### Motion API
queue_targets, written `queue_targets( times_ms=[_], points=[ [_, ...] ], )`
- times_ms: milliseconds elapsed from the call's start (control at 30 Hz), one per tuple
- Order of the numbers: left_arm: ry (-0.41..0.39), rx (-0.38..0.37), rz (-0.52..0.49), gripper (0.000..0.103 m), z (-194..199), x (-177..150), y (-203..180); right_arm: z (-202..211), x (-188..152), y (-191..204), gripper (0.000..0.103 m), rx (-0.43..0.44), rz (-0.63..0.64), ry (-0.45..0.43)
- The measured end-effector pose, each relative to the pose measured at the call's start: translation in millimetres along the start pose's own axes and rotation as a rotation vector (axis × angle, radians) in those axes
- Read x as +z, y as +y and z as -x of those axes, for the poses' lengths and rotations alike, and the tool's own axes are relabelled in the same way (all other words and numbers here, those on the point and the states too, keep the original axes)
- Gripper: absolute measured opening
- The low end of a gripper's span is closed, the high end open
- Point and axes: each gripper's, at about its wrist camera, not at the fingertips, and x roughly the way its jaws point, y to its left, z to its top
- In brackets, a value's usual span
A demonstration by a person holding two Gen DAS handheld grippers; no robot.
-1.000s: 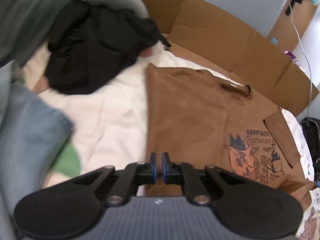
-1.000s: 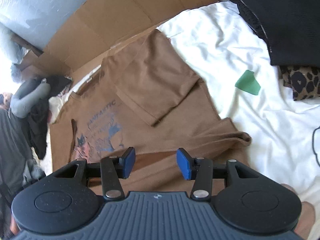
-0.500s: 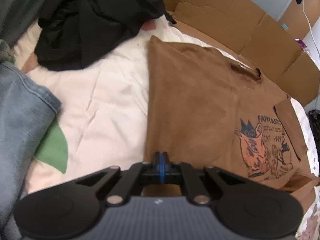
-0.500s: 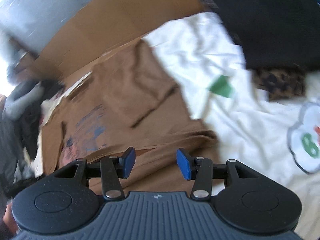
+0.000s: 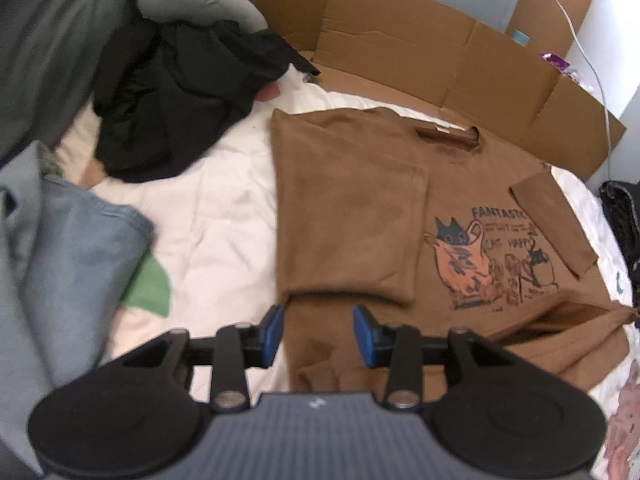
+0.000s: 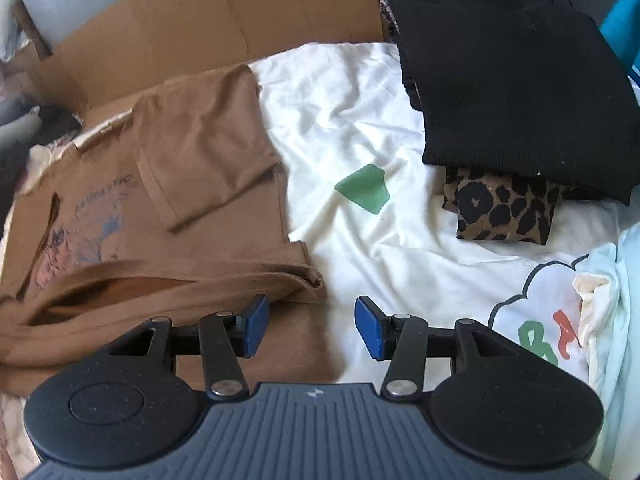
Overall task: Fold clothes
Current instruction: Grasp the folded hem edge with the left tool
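Left claw (image 5: 318, 336), clamped shut a second ago, is opening with nothing pinched, brown shirt (image 5: 352, 216) lying flat just ahead with its near side folded in; right claw (image 6: 308, 326) gapes empty over the hem, so bottom fold likely next

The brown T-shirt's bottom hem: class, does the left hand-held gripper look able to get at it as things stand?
Probably yes. The left hand-held gripper hovers just above the brown T-shirt, jaws opening with nothing between them, and no other garment covers the hem.
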Motion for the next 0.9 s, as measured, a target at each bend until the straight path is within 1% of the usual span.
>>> queue_targets(
  times_ms=[100, 200, 300, 433, 533, 633, 800, 833, 900],
  points=[
    [0.012, -0.006, 0.014, 0.041, 8, -6, 3, -5, 0, -1, 0.054, -0.006, 0.011, 0.003],
    [0.044, -0.03, 0.009, 0.041, 7, -12, 1, -6, -1, 3, 0.054, -0.012, 0.047, 0.006],
    [0.074, -0.051, -0.001, 0.04, 0, -17, -2, -6, -2, 5, 0.054, -0.014, 0.056, 0.009],
    [0.092, -0.077, -0.003, 0.04, -11, -16, -3, -9, -2, 6, 0.054, -0.017, 0.059, 0.014],
    [0.114, -0.127, 0.021, 0.039, -14, -15, -2, -10, -1, 7, 0.053, -0.013, 0.069, 0.014],
    [0.114, -0.186, 0.048, 0.039, -12, -16, -3, -12, 0, 6, 0.053, -0.008, 0.067, 0.017],
    [0.125, -0.292, 0.133, 0.039, -13, -18, 3, -14, -2, 6, 0.053, -0.005, 0.073, 0.026],
    [0.131, -0.291, 0.132, 0.039, -15, -19, 4, -14, -2, 6, 0.053, -0.005, 0.074, 0.027],
    [0.147, -0.248, 0.096, 0.038, -19, -20, 3, -14, -2, 5, 0.053, -0.006, 0.078, 0.026]
  ],
)
